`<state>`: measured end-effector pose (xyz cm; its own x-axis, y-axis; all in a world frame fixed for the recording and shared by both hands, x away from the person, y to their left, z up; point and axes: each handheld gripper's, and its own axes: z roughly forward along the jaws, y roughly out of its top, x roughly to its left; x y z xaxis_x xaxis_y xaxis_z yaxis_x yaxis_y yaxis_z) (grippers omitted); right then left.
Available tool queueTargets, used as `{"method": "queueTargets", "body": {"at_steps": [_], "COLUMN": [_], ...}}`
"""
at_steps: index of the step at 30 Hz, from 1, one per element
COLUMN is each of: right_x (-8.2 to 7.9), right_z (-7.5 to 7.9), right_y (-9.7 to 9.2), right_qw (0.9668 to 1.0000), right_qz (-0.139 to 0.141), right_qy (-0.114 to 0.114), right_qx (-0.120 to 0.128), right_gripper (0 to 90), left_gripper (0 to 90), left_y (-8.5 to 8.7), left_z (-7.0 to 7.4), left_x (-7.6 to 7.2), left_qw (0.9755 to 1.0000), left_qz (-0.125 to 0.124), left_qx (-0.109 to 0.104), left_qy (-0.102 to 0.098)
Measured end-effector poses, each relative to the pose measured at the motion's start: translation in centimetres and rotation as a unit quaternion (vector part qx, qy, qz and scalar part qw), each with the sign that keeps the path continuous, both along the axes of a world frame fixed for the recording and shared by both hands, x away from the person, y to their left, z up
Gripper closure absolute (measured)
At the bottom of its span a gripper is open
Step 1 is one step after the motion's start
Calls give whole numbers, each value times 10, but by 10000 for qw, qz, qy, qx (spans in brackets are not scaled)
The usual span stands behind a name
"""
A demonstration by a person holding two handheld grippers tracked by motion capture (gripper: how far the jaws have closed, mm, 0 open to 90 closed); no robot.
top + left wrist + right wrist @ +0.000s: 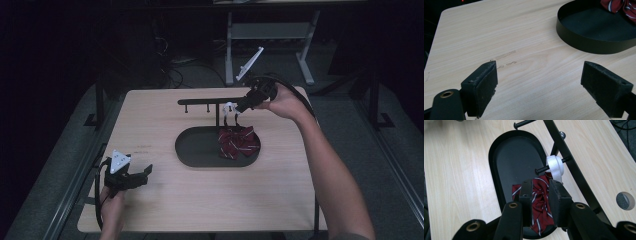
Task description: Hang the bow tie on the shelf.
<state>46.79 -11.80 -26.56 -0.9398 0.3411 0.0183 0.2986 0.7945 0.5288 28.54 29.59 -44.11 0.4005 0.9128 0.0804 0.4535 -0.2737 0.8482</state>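
The right gripper (538, 195) hovers with its jaws partly apart, the striped maroon bow tie (539, 202) seen between them but seemingly below the pads, so it probably grips nothing. The tie's white strap (555, 166) is looped over a peg (544, 169) of the black rack (210, 102), at about twelve o'clock from the jaws, while the bow rests in the oval tray (197, 147) (hanging looks done; withdrawal remains). At eight o'clock on the table (200, 200), the left gripper (539, 82) rests wide open, empty.
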Motion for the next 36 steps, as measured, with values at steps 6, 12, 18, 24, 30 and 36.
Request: {"method": "queueTargets", "body": {"at_steps": [6,12,18,24,30,36], "right_x": [-2,-7,-12,-15,-18,-23], "right_z": [-1,-1,0,-2,-4,-3], "right_y": [-3,-4,-6,-10,-14,-18], "right_qw": [10000,9999,9999,9999,9998,9997], "right_qz": [17,43,59,56,42,23], "right_qy": [-9,1,-28,-17,11,19], "right_qx": [64,100,128,148,213,229], "right_gripper": [715,708,704,690,676,666], "left_gripper": [135,135,135,135,135,135], "left_y": [0,0,-1,0,0,-1], "left_z": [0,0,0,0,1,1], "left_x": [0,0,0,-1,-1,-1], "left_qw": [10000,10000,10000,10000,10000,10000], "left_qz": [-15,-10,-11,-33,-28,-33], "left_qx": [13,2,-10,23,30,37], "left_qy": [1,-3,-15,-6,-2,-10]}}
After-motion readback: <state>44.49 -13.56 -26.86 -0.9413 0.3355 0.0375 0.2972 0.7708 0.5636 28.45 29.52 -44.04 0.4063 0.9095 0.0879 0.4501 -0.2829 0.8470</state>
